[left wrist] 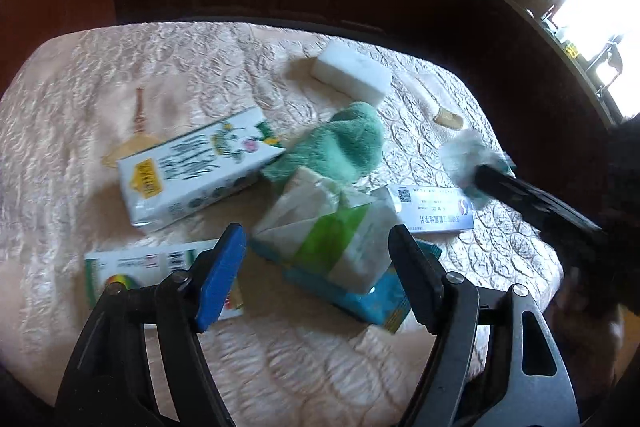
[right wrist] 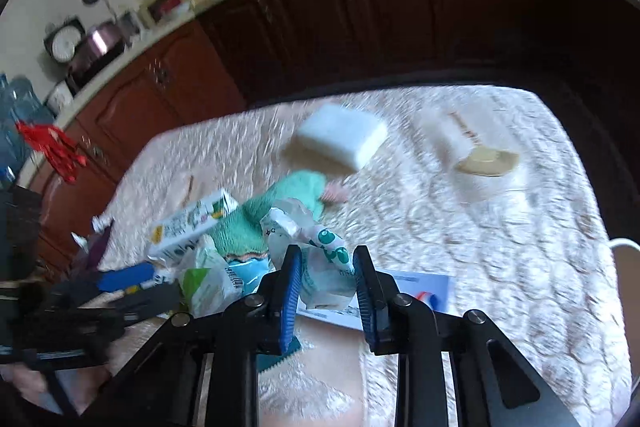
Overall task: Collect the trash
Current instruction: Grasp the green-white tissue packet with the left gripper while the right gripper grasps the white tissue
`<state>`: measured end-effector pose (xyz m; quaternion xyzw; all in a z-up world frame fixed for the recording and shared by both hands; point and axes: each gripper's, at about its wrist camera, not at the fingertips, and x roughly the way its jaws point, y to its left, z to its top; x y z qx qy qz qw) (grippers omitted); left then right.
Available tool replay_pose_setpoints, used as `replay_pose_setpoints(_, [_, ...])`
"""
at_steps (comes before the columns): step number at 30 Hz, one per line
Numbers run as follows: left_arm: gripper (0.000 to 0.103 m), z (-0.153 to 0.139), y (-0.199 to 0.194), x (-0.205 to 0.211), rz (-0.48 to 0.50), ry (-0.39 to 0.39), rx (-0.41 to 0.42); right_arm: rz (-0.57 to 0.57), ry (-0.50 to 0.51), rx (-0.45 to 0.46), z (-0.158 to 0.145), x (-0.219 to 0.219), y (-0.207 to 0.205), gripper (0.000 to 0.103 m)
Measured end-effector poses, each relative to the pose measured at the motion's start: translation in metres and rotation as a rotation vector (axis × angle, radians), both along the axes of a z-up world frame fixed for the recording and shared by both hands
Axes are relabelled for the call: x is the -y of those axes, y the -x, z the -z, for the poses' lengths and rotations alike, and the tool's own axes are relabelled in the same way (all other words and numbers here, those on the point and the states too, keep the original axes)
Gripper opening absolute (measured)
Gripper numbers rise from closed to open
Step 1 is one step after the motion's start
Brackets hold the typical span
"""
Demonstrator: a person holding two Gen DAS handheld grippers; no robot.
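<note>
Pinching a crumpled wrapper (right wrist: 326, 267), upright, is the right gripper (right wrist: 327, 281); left gripper (left wrist: 316, 263) is hovering wide over the tissue pack (left wrist: 332, 231).

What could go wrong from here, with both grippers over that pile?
1. The right gripper is shut on a crumpled wrapper by its edge only; it may slip out when lifted.
2. The open left gripper straddles the tissue pack, which lies on a blue packet; closing could drag both.
3. The green plush toy touches the pile and may get swept along as trash.
</note>
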<state>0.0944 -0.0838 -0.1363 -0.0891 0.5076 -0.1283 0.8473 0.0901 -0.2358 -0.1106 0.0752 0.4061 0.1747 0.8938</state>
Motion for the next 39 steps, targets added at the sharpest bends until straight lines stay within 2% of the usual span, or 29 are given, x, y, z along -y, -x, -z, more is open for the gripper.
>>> replay_pose_setpoints(4, [0.073, 0.011, -0.007, 0.017, 0.007, -0.057, 0.014, 0.033, -0.023, 0.017, -0.012, 0.020, 0.017, 0.025])
replay_pose_setpoints(6, [0.068, 0.014, -0.008, 0.024, 0.043, -0.082, 0.026, 0.039, -0.032, 0.020, -0.014, 0.025, 0.024, 0.025])
replay_pose_setpoints(8, [0.038, 0.013, -0.007, 0.027, 0.064, -0.094, 0.026, 0.042, -0.031, 0.020, -0.015, 0.027, 0.030, 0.025])
replay_pose_setpoints(11, [0.026, 0.010, -0.007, 0.023, 0.074, -0.094, 0.022, 0.041, -0.029, 0.022, -0.014, 0.029, 0.039, 0.025])
replay_pose_setpoints(16, [0.022, 0.001, 0.002, 0.010, 0.062, -0.058, 0.021, 0.045, -0.049, 0.025, -0.014, 0.030, 0.050, 0.025])
replay_pose_setpoints(19, [0.015, -0.009, 0.013, 0.011, 0.075, -0.082, 0.066, 0.043, -0.042, 0.036, -0.017, 0.030, 0.057, 0.025])
replay_pose_setpoints(20, [0.008, -0.012, 0.015, 0.012, 0.081, -0.080, 0.069, 0.044, -0.044, 0.039, -0.018, 0.030, 0.059, 0.025])
replay_pose_setpoints(23, [0.006, -0.022, 0.021, 0.013, 0.098, -0.057, 0.078, 0.049, -0.053, 0.047, -0.022, 0.033, 0.064, 0.025])
replay_pose_setpoints(26, [0.005, -0.032, 0.026, 0.019, 0.116, -0.067, 0.112, 0.055, -0.060, 0.057, -0.026, 0.035, 0.069, 0.025])
replay_pose_setpoints(28, [0.005, -0.036, 0.028, 0.022, 0.117, -0.084, 0.126, 0.059, -0.055, 0.062, -0.028, 0.037, 0.073, 0.025])
replay_pose_setpoints(31, [0.007, -0.034, 0.027, 0.019, 0.115, -0.064, 0.096, 0.066, -0.060, 0.060, -0.029, 0.041, 0.078, 0.025])
replay_pose_setpoints(33, [0.027, -0.029, 0.028, 0.015, 0.120, -0.049, 0.077, 0.069, -0.064, 0.058, -0.030, 0.043, 0.080, 0.025])
replay_pose_setpoints(34, [0.057, -0.027, 0.029, 0.014, 0.126, -0.051, 0.073, 0.069, -0.063, 0.057, -0.029, 0.044, 0.081, 0.025])
replay_pose_setpoints(35, [0.072, -0.022, 0.030, 0.012, 0.135, -0.046, 0.065, 0.068, -0.061, 0.055, -0.029, 0.044, 0.082, 0.025])
replay_pose_setpoints(37, [0.072, -0.012, 0.031, 0.010, 0.144, -0.044, 0.045, 0.068, -0.063, 0.046, -0.027, 0.044, 0.082, 0.025])
replay_pose_setpoints(39, [0.072, 0.000, 0.028, 0.012, 0.156, -0.078, 0.021, 0.066, -0.065, 0.038, -0.025, 0.043, 0.082, 0.025])
